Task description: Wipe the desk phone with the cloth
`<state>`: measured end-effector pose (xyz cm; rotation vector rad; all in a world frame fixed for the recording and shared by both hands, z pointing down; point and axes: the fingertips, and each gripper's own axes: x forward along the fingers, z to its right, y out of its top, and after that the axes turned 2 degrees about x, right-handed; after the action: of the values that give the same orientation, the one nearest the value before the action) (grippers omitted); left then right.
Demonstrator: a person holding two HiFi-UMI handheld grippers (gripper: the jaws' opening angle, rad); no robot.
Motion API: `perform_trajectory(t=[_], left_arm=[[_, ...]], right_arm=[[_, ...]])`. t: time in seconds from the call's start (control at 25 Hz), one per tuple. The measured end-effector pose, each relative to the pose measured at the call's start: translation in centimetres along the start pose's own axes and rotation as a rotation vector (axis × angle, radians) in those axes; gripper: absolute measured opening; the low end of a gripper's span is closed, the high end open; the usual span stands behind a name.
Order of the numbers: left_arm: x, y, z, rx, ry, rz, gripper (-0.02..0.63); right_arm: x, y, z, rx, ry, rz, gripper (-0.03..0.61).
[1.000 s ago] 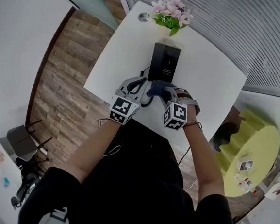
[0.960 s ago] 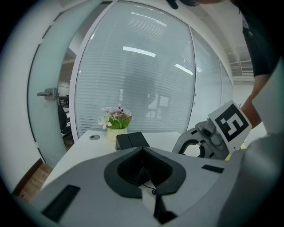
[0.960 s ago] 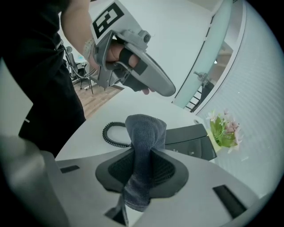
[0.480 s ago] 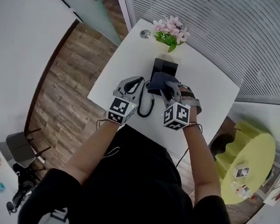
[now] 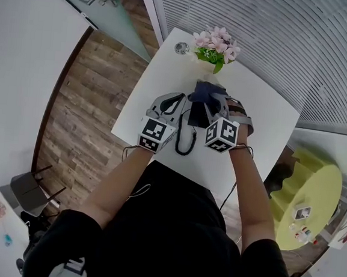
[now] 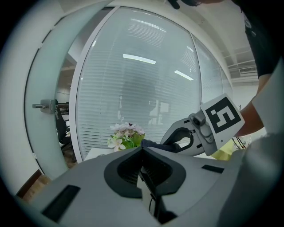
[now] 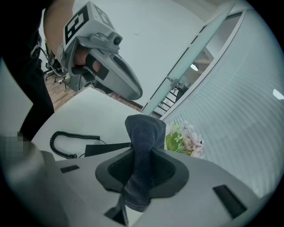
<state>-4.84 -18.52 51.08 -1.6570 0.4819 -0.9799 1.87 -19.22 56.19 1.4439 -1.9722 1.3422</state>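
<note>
Bright, even indoor light throughout. Above the fingers [image 6: 125,170] of the left gripper [image 6: 142,156], strip lights [image 6: 139,59] streak bright across the glass wall [image 6: 106,93]. Both gripper views bulge and darken toward the corners; parts nearest the lens are soft. Shadows on the table [image 5: 265,120] are faint.

Dark blue cloth [image 5: 206,93] bunched over black desk phone [image 5: 196,115].

An office: a white desk [image 5: 258,106] carrying a desk phone [image 7: 106,149], blind-lined glass partitions [image 5: 279,35] at upper right, an office chair [image 6: 61,126] beyond the glass.
</note>
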Motion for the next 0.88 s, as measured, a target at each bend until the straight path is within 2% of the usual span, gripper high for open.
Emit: perform_trajectory(t=[0.4, 0.88], left_arm=[[3.0, -1.2, -1.7, -0.006, -0.042, -0.036, 0.011], [4.1, -2.6, -3.1, -0.043, -0.038, -0.059, 0.011]], right_arm=[[4.1, -1.0, 1.1, -0.005, 0.026, -0.03, 0.103], [6.3, -1.9, 0.4, 0.008, 0.072, -0.034, 0.101]])
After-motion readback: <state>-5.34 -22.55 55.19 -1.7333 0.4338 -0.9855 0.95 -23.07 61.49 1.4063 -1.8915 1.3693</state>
